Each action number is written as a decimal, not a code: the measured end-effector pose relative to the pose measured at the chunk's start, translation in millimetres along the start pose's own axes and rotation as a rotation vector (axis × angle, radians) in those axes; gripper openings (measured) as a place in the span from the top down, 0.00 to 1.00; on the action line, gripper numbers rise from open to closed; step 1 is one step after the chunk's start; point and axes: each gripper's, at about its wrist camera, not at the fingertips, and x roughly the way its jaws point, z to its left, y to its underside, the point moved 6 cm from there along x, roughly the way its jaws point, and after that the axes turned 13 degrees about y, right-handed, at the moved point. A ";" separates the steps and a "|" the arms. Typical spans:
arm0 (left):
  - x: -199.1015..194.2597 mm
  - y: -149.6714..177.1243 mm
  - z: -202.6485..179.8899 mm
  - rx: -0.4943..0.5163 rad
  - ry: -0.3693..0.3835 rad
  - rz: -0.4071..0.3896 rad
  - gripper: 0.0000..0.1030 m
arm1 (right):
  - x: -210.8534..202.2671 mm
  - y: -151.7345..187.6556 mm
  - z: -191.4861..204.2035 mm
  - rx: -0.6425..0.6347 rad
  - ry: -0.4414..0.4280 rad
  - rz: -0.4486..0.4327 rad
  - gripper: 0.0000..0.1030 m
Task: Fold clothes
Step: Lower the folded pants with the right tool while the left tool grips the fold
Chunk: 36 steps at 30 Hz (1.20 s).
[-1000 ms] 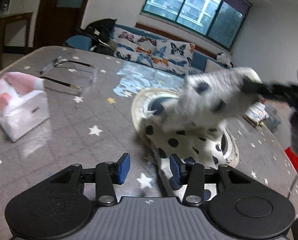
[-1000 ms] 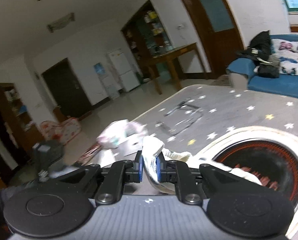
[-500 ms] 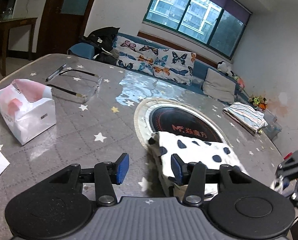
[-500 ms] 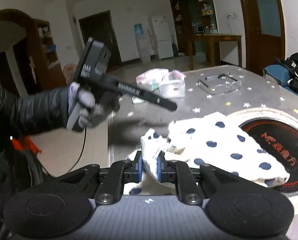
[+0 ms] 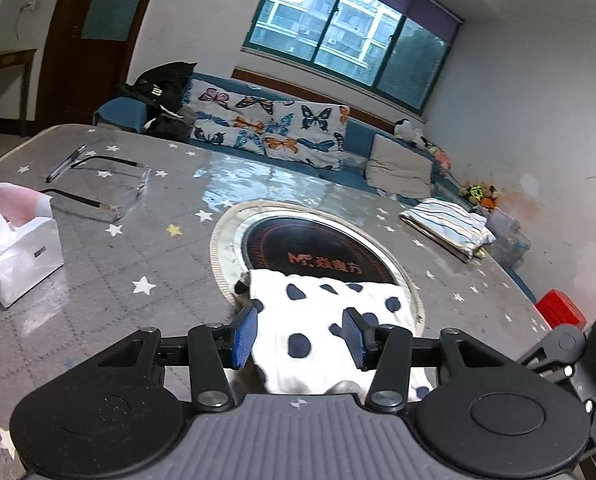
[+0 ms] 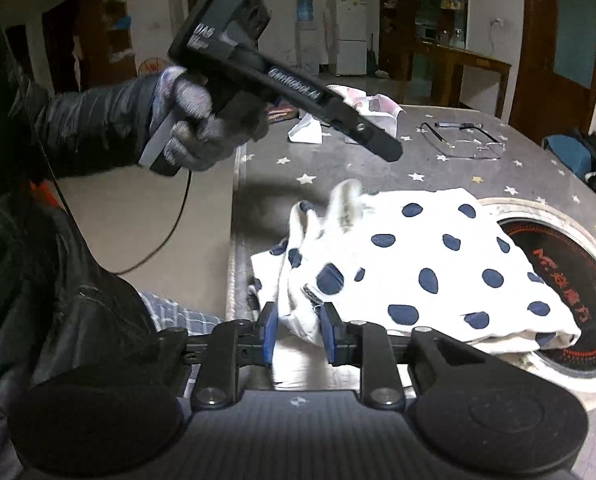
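Note:
A white garment with dark blue dots (image 5: 322, 320) lies folded on the grey star-patterned table, partly over the round inset hotplate (image 5: 310, 256). My left gripper (image 5: 300, 334) is open, its jaws wide apart just above the garment's near part. In the right wrist view the garment (image 6: 426, 268) lies flat with a bunched corner at its near left. My right gripper (image 6: 296, 334) has opened a little around that bunched corner, with a gap between cloth and pads. The left gripper also shows in the right wrist view (image 6: 378, 148), held in a gloved hand above the table.
A folded striped cloth (image 5: 446, 224) lies at the table's far right. A white and pink paper bag (image 5: 14, 240), safety glasses (image 5: 110, 188) and a pen (image 5: 64, 164) lie on the left. A red box (image 5: 560, 308) sits past the right edge. The table's near edge (image 6: 234, 240) is close.
The right gripper swung the cloth over and laid it down on the garment, then loosened its jaws. The left gripper moved right, over the garment, and stayed open.

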 end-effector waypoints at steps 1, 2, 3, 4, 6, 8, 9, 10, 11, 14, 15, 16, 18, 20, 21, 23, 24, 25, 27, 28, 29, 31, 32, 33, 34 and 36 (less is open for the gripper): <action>-1.2 1.4 -1.8 0.002 0.005 0.001 0.51 | -2.0 -1.7 -1.1 0.013 0.002 -0.001 0.74; -2.6 3.4 -2.9 0.003 0.010 0.003 0.51 | -3.8 -3.5 -2.7 0.028 0.002 -0.001 0.74; -4.1 5.5 -4.0 0.004 0.014 0.005 0.51 | -5.1 -5.5 -4.4 0.044 0.006 -0.002 0.73; -5.2 8.0 -5.0 0.002 0.016 0.009 0.51 | -5.3 -7.5 -6.3 0.059 0.018 -0.002 0.73; -7.2 13.7 -6.0 -0.004 0.018 0.018 0.51 | -2.7 -12.2 -10.3 0.092 0.058 0.002 0.73; -9.4 20.3 -5.8 -0.015 0.014 0.030 0.51 | 3.1 -14.9 -11.0 0.107 0.077 0.004 0.73; -10.8 23.8 -5.6 -0.024 0.012 0.035 0.51 | 5.8 -15.8 -10.4 0.111 0.079 0.005 0.72; -12.6 27.3 -5.3 -0.035 0.011 0.039 0.51 | 8.7 -16.1 -8.6 0.107 0.082 0.007 0.72; -14.4 30.8 -4.9 -0.046 0.010 0.043 0.51 | 13.0 -16.3 -5.6 0.097 0.086 0.012 0.72; -16.3 39.2 -3.4 -0.075 0.016 0.061 0.51 | 23.8 -16.2 1.9 0.064 0.103 0.025 0.72; -16.1 42.4 -3.6 -0.079 0.015 0.068 0.51 | 27.4 -15.5 4.1 0.051 0.118 0.031 0.72; -15.2 45.2 -3.5 -0.084 0.015 0.075 0.51 | 31.1 -14.8 6.3 0.037 0.132 0.038 0.73; -11.7 49.1 -2.7 -0.101 0.020 0.090 0.53 | 35.5 -13.6 9.1 0.025 0.146 0.047 0.74; -7.7 52.9 -2.2 -0.114 0.027 0.107 0.53 | 36.9 -12.9 10.2 0.022 0.160 0.051 0.79; -6.5 54.4 -2.3 -0.121 0.033 0.112 0.53 | 36.3 -12.9 10.3 0.025 0.167 0.049 0.81; -4.9 56.7 -2.7 -0.129 0.044 0.120 0.63 | 33.1 -13.5 10.0 0.030 0.176 0.043 0.82; -4.5 57.3 -2.9 -0.131 0.048 0.122 0.69 | 30.5 -14.1 9.6 0.032 0.182 0.037 0.83; -5.1 56.8 -2.6 -0.132 0.045 0.120 0.72 | 28.0 -15.0 8.7 0.036 0.184 0.032 0.83; -7.2 54.4 -2.6 -0.136 0.042 0.112 0.82 | 22.7 -17.0 6.9 0.042 0.191 0.021 0.83; -9.5 51.7 -4.7 -0.131 0.049 0.103 0.83 | 19.5 -18.5 5.6 0.041 0.198 0.014 0.83; -12.0 48.9 -7.1 -0.125 0.057 0.093 0.85 | 15.8 -20.1 4.4 0.042 0.204 0.006 0.83; -17.4 43.1 -13.6 -0.109 0.072 0.074 0.86 | 7.1 -23.3 2.4 0.046 0.207 -0.013 0.83; -20.4 40.1 -17.9 -0.097 0.079 0.064 0.87 | 4.2 -23.7 2.1 0.047 0.206 -0.018 0.83; -22.6 38.1 -21.7 -0.089 0.088 0.057 0.89 | 4.4 -21.8 2.9 0.046 0.200 -0.014 0.83; -24.7 36.3 -25.5 -0.082 0.097 0.051 0.89 | 4.5 -19.9 3.8 0.045 0.195 -0.010 0.83; -27.3 37.0 -31.0 -0.068 0.112 0.055 0.89 | 4.7 -16.2 5.5 0.042 0.184 -0.003 0.83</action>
